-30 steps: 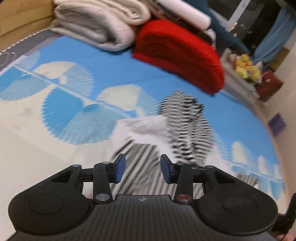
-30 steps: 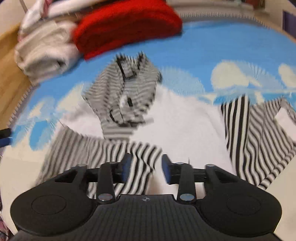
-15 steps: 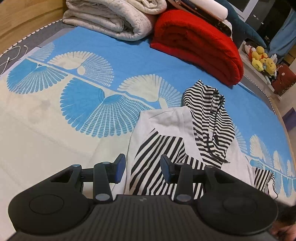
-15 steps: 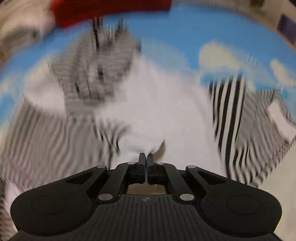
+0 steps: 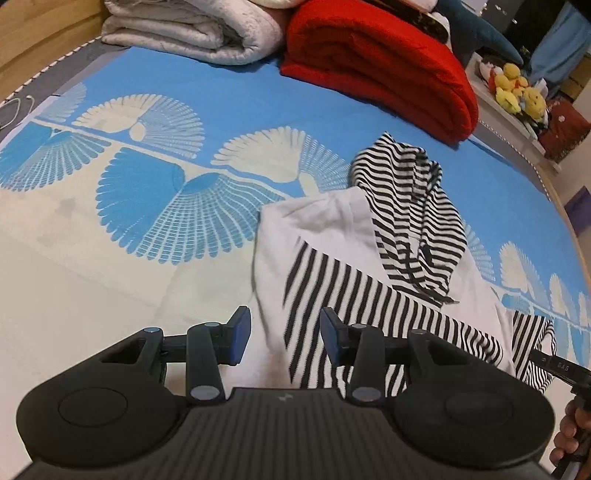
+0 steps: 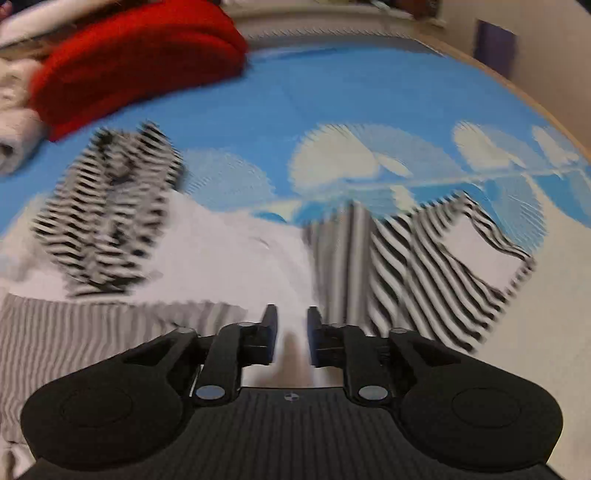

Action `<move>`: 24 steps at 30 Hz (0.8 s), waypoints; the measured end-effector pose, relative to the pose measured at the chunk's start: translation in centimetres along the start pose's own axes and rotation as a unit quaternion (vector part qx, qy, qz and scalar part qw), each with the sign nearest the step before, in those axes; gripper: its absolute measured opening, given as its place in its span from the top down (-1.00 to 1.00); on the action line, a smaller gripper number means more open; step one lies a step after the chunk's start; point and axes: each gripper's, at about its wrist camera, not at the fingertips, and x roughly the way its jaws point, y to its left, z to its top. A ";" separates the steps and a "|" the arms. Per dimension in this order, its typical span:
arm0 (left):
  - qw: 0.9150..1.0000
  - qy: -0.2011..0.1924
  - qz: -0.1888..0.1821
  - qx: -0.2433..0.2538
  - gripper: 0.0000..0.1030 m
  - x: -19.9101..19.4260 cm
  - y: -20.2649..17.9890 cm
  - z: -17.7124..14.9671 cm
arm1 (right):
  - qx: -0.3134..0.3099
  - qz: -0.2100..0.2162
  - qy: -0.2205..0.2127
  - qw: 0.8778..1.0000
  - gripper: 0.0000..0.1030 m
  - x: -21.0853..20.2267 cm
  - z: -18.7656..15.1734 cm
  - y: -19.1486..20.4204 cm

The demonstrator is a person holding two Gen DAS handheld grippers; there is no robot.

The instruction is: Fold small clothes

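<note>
A small hoodie lies flat on the blue and cream bedspread [image 5: 155, 206], with a white body [image 5: 321, 221], a black-and-white striped hood [image 5: 406, 206] and a striped sleeve [image 5: 369, 302] folded across the body. My left gripper [image 5: 284, 317] hovers open just above the garment's near left part, nothing between its pads. In the blurred right wrist view the white body [image 6: 229, 258], hood [image 6: 110, 206] and other striped sleeve [image 6: 424, 266] show. My right gripper [image 6: 292, 314] is over the white hem, its jaws opening and apart, with fabric below them but not pinched.
A folded red blanket [image 5: 376, 62] and a pale folded quilt [image 5: 192, 29] lie at the bed's far end. Yellow plush toys [image 5: 517, 96] sit on a shelf to the far right. A person's hand [image 5: 569, 443] holds the other gripper's handle at the lower right.
My right gripper closed on the white hem half a second ago and has since let go, and its view has swung to the right. My left gripper stayed open and barely shifted.
</note>
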 end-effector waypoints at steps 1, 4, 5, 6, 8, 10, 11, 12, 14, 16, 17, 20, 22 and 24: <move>1.000 0.001 -0.001 0.003 0.13 0.1 -0.3 0.0 | -0.001 0.028 0.009 1.000 0.62 0.2 0.0 0.2; 1.000 0.004 -0.006 0.012 0.13 0.4 -1.1 -0.1 | 0.000 0.086 0.098 0.991 0.61 3.1 -1.4 0.3; 1.000 0.004 -0.007 0.015 0.13 0.5 -1.3 -0.2 | -0.010 0.071 0.135 0.988 0.59 4.4 -2.2 0.3; 1.000 0.004 -0.008 0.018 0.13 0.5 -1.5 -0.2 | -0.021 0.050 0.160 0.986 0.56 5.6 -2.9 0.3; 1.000 0.005 -0.009 0.023 0.13 0.5 -1.7 -0.2 | -0.013 0.054 0.148 0.987 0.56 5.2 -2.7 -0.1; 1.000 0.003 -0.008 0.026 0.13 0.4 -1.7 -0.2 | 0.002 0.049 0.103 0.993 0.52 3.3 -1.6 -0.5; 1.000 0.002 -0.007 0.026 0.13 0.4 -1.6 -0.2 | 0.010 0.062 0.078 0.995 0.52 2.4 -1.1 -1.0; 1.000 0.002 -0.006 0.026 0.13 0.3 -1.6 -0.2 | 0.018 0.075 0.055 0.995 0.52 1.4 -0.6 -1.7; 1.000 0.003 -0.005 0.026 0.13 0.3 -1.5 -0.3 | 0.033 0.068 0.025 0.997 0.52 0.2 -0.3 -3.2; 1.000 0.005 -0.005 0.027 0.13 0.2 -1.5 -0.4 | 0.048 0.052 0.010 0.997 0.52 -0.2 0.0 -5.1; 1.000 0.005 -0.006 0.028 0.13 0.2 -1.6 -0.4 | 0.051 0.041 0.002 0.998 0.52 -0.4 0.1 -6.0; 1.000 0.005 -0.006 0.031 0.13 0.1 -1.8 -0.5 | 0.073 0.014 -0.024 0.997 0.52 -0.7 0.6 -10.0; 0.999 0.004 -0.007 0.031 0.13 0.1 -1.9 -0.6 | 0.112 0.002 -0.042 0.993 0.54 -0.7 0.9 -13.6; 0.999 0.003 -0.008 0.034 0.13 0.1 -2.2 -0.5 | 0.157 -0.009 -0.055 0.986 0.72 -0.6 1.0 -17.2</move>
